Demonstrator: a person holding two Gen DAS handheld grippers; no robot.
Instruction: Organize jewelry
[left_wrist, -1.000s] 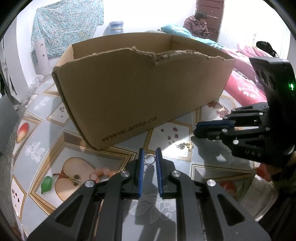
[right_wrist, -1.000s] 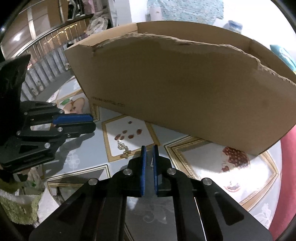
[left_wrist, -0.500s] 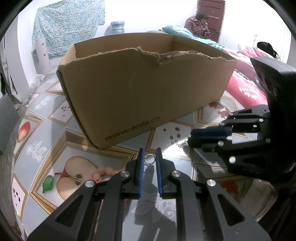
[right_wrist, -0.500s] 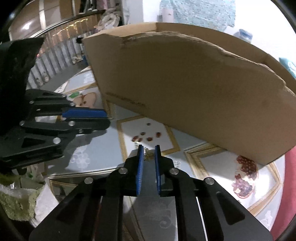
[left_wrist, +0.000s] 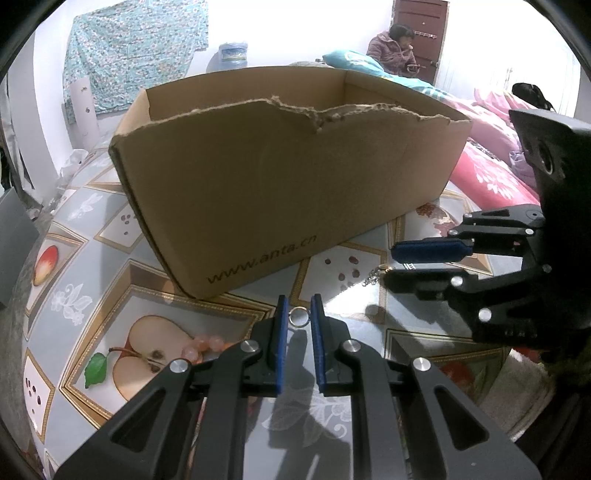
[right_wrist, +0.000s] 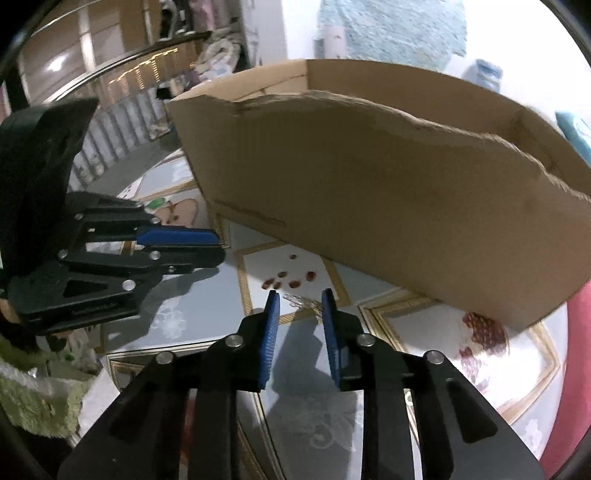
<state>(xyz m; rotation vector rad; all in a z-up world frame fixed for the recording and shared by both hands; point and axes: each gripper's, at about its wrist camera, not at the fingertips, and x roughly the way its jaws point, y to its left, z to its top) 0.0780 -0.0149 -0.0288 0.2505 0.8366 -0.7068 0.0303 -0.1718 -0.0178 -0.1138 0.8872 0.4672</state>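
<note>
Left tool (left_wrist: 299, 308) pinches a silver ring (left_wrist: 298, 317); right tool (right_wrist: 301, 301) is spreading above a chain (right_wrist: 300, 301).

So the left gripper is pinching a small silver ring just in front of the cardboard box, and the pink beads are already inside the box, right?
Not quite. The left wrist view shows the pink beads lying on the table beside the left gripper, outside the cardboard box. The gripper does pinch the ring.
</note>
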